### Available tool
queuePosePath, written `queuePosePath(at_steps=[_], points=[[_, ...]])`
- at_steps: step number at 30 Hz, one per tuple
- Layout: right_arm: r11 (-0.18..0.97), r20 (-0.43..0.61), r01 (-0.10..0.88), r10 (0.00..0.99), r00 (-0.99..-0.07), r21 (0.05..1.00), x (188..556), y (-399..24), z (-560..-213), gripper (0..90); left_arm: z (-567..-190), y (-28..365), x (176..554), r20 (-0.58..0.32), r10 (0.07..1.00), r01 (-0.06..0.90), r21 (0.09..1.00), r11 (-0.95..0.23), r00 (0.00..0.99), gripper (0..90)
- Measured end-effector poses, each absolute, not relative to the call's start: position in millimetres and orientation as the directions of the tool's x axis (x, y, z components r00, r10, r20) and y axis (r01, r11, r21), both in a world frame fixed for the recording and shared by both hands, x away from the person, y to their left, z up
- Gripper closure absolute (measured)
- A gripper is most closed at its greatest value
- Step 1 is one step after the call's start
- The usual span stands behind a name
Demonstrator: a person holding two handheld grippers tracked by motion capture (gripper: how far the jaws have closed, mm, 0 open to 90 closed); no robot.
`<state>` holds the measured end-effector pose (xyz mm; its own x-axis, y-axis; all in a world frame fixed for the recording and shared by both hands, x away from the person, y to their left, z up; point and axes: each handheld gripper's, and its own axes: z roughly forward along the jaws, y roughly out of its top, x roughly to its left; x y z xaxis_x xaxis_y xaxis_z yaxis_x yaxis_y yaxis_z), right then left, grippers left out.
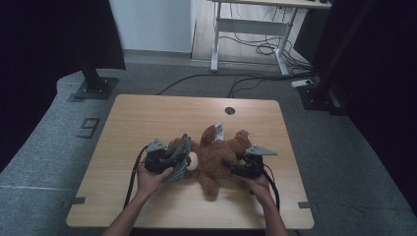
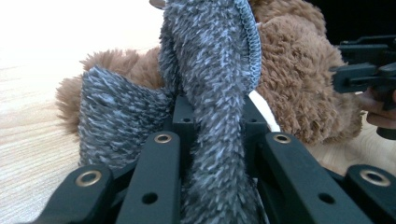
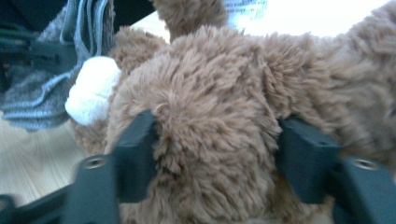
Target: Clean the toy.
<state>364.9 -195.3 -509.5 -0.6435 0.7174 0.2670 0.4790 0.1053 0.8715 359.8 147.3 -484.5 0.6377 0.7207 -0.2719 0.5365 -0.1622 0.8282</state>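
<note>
Wooden table [image 1: 147,118]: brown teddy bear [image 1: 216,157] between right tool [image 1: 235,167] jaws.

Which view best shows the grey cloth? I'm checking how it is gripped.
The left gripper view: the cloth runs up between its jaws. The high view shows it small; the right gripper view shows a blurred edge.

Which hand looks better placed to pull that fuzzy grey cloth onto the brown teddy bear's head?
Left, probably. The left gripper is already shut on the fuzzy grey knitted cloth beside the head, while the right gripper straddles the brown plush teddy bear at its body, steadying it.
</note>
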Motion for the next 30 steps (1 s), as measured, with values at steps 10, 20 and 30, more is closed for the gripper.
queuePosePath(at_steps=[10, 20, 30], points=[[0.13, 0.19, 0.398, 0.717, -0.67, 0.908, 353.0, -198.1, -517.0, 60.3, -445.6, 114.0, 354.6, -0.19, 0.705, 0.479, 0.845, -0.237, 0.683, 74.0], [0.123, 0.166, 0.356, 0.715, -0.679, 0.926, 347.0, -199.3, -522.5, 62.8, -459.3, 73.5, 369.0, -0.157, 0.697, 0.488, 0.817, -0.306, 0.7, 73.6], [0.127, 0.158, 0.344, 0.708, -0.689, 0.93, 343.4, -197.2, -523.4, 63.3, -460.0, 113.6, 373.0, -0.178, 0.733, 0.498, 0.832, -0.244, 0.657, 74.2]])
